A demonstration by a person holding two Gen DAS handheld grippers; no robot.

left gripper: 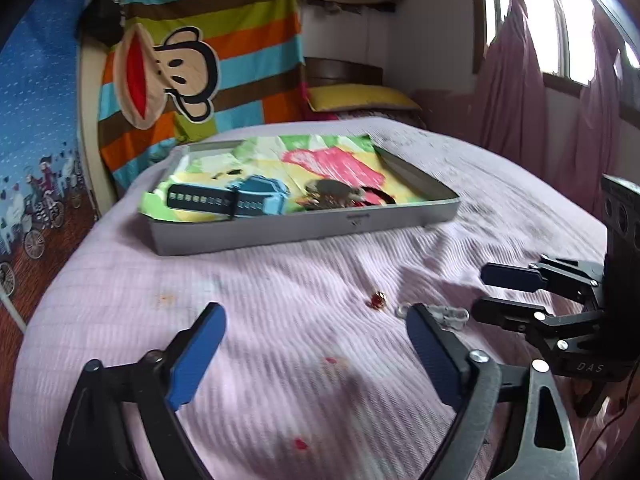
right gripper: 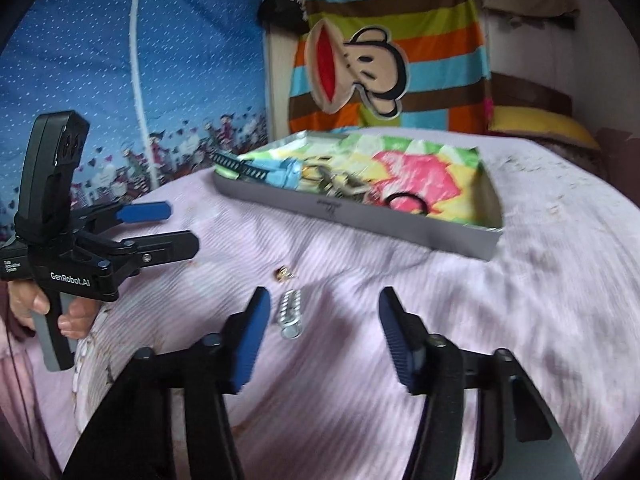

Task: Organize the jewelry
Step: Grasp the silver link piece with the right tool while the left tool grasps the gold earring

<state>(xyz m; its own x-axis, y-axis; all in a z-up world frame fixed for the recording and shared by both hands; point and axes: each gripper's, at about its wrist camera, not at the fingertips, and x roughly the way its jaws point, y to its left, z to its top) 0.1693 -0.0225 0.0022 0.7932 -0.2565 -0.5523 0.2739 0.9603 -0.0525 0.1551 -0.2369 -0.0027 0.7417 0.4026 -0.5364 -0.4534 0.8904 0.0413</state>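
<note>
Two grippers hang low over the bed, both empty. The right gripper has its jaws parted with nothing between the pads; a silver beaded bracelet lies on the pink bedspread just inside its left finger, and a small red-and-gold earring sits a little ahead of that. The left gripper is spread wide over bare cloth, with the earring ahead of it to the right. Farther ahead of both stands a grey tray, already holding a blue watch and a heap of chains. The step looks like picking up the loose pieces. Next, the right gripper would need to shift slightly left, straddle the bracelet and close.
</note>
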